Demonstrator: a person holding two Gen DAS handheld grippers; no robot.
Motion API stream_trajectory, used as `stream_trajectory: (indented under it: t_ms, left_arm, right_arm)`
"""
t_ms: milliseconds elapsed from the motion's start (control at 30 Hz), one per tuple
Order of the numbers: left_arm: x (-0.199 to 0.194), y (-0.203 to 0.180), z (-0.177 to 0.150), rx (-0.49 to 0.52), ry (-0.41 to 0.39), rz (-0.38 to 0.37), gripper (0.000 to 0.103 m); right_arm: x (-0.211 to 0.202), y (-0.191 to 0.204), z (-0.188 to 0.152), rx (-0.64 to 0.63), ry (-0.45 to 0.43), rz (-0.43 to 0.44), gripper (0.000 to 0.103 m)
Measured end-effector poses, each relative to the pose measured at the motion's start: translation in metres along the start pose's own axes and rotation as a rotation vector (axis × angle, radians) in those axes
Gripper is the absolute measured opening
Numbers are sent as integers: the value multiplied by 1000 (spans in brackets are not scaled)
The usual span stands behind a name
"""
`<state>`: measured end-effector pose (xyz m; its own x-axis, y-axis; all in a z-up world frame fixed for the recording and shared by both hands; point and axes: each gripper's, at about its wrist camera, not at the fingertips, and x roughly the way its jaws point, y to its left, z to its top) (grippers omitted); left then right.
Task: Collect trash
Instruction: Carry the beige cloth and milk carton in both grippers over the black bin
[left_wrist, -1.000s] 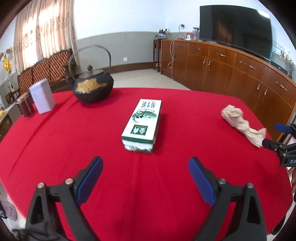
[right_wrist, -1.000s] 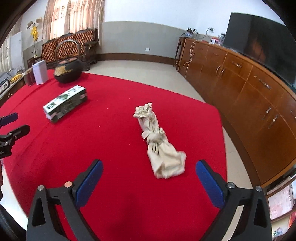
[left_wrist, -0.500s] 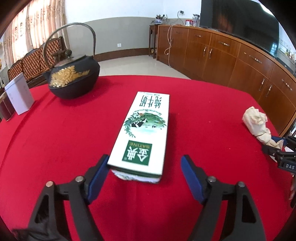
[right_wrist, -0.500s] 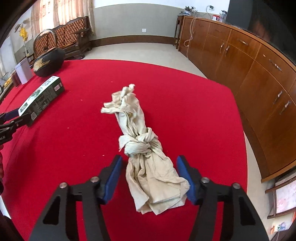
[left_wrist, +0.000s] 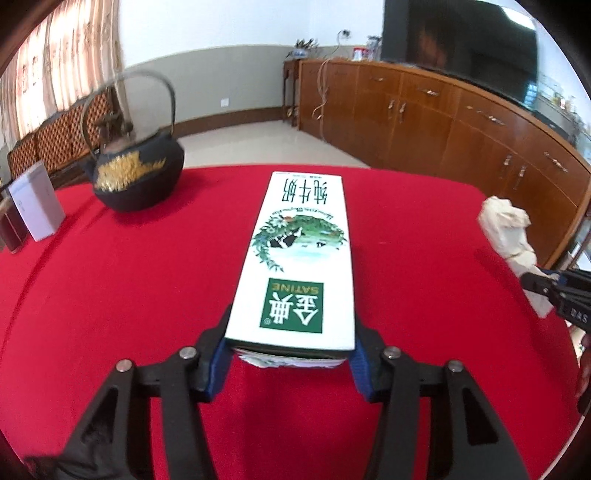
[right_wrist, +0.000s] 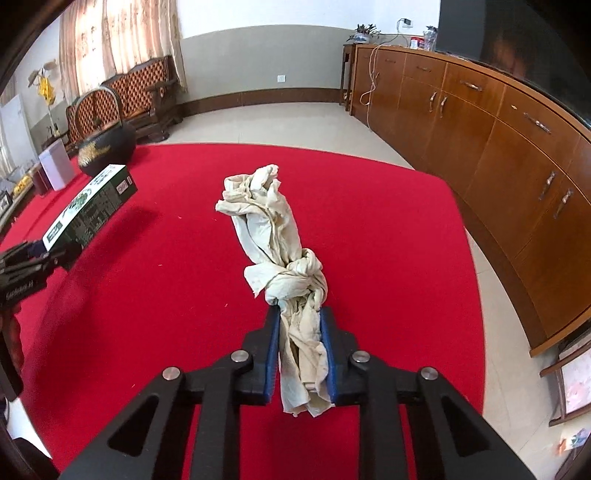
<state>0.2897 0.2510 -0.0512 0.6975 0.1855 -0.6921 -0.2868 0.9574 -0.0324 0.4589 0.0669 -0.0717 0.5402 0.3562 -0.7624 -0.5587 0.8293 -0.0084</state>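
Our left gripper (left_wrist: 290, 347) is closing on the near end of the milk box (left_wrist: 299, 262). Our right gripper (right_wrist: 300, 317) is squeezing shut on the knotted rag (right_wrist: 284, 258).

The milk carton (left_wrist: 295, 258) carries the readable print: on its white top face a green square badge shows "SATINE" above the large characters 金典, all upside down from the left wrist view. At the far end of that face stand three big green characters, 纯牛奶, also inverted. A thin line of cursive lettering runs just over the meadow picture, too small to make out. On the right hand-held gripper (left_wrist: 546, 286) white letters read perhaps "DAS".
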Motion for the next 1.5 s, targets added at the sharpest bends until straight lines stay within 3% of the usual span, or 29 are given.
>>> stream_trajectory:
  t_ms: [233,600,1033,1500]
  left_arm:
    - [-70,-46,-28,53,-77,-27,55]
    - [-123,-102,-69,86,-92,-127,55]
    - [-157,-176,-94,156,-114,-266,55]
    - [-169,-251,-115,267,-103,-382,55]
  right_arm:
    - [-58,-13,-34,66,-38,5,22]
    - [-160,-46,-113,176,-99,-53,22]
    - [-246,-102,-204,297,-124,-166,22]
    - [-295,-153,-272,395,-118,-265,22]
